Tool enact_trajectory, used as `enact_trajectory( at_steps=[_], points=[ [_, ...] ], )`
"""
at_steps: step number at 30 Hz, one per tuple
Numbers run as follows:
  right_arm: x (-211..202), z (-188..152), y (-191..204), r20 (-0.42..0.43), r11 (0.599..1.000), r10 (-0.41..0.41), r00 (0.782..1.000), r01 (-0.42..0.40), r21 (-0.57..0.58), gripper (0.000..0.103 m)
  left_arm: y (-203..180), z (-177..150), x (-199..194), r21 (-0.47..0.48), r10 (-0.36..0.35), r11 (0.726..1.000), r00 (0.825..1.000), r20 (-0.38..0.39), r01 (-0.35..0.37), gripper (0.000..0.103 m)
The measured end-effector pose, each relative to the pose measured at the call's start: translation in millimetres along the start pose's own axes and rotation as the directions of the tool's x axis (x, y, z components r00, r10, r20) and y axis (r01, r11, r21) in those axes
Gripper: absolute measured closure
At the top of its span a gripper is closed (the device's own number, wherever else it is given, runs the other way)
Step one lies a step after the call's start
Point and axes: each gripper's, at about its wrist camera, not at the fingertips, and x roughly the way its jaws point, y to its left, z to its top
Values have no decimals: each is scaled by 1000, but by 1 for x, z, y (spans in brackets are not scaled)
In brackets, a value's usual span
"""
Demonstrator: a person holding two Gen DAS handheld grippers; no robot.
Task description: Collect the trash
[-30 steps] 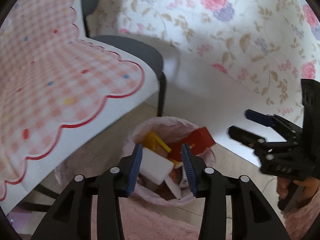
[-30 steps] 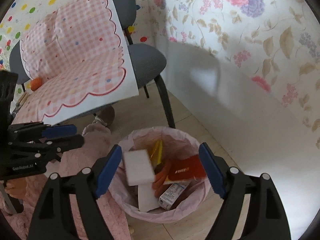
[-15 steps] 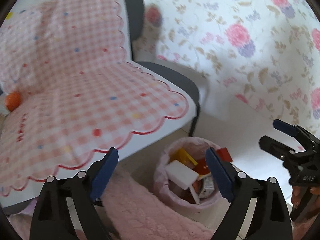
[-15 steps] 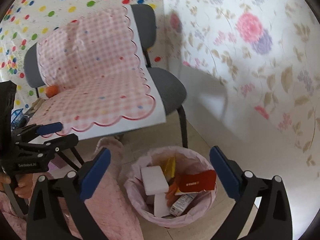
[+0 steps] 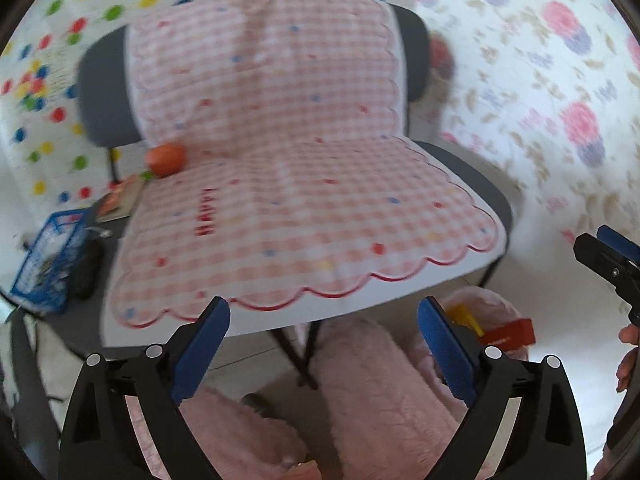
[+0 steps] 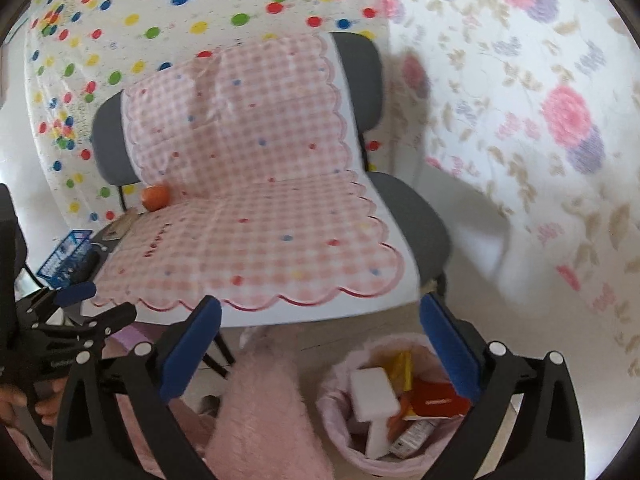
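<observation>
A pink-lined trash bin (image 6: 332, 412) stands on the floor beside the chair. It holds a white block (image 6: 374, 394), a red carton (image 6: 438, 398), a yellow wrapper (image 6: 402, 364) and other scraps. My right gripper (image 6: 320, 304) is open and empty, raised above and left of the bin. My left gripper (image 5: 324, 308) faces the chair seat with its jaws opening and nothing between them. In its view the bin (image 5: 504, 308) and the red carton (image 5: 510, 334) peek out at the lower right. Each gripper also shows in the other's view: right gripper (image 5: 604, 248), left gripper (image 6: 100, 302).
A grey chair under a pink gingham cover (image 5: 300, 200) fills the middle, with an orange ball-like thing (image 5: 166, 160) at the back of its seat. A blue basket (image 5: 52, 256) sits to its left. Pink fluffy fabric (image 5: 380, 380) lies below the grippers. Patterned walls stand behind.
The white block left my left gripper's jaws and now lies in the bin. Both grippers opened wide, rose and swung away from the bin toward the chair.
</observation>
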Motion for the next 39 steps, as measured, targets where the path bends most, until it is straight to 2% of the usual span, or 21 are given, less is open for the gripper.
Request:
enact_trajectory(
  at_steps=[6, 11, 17, 39],
  points=[
    [-2, 11, 35, 6, 997, 39, 999, -39, -67, 6, 32, -6, -27, -59, 120, 991, 993, 10, -119, 9],
    [-5, 11, 55, 21, 992, 23, 1000, -21, -122, 6, 52, -14, -40, -94, 163, 982, 987, -2, -163, 9],
    [-5, 14, 71, 27, 988, 52, 998, -48, -149, 6, 70, -13, -50, -127, 202, 972, 979, 15, -199, 9],
    [10, 11, 71, -4, 990, 45, 999, -45, -131, 6, 78, -8, -47, -131, 199, 972, 980, 18, -195, 9]
  ],
)
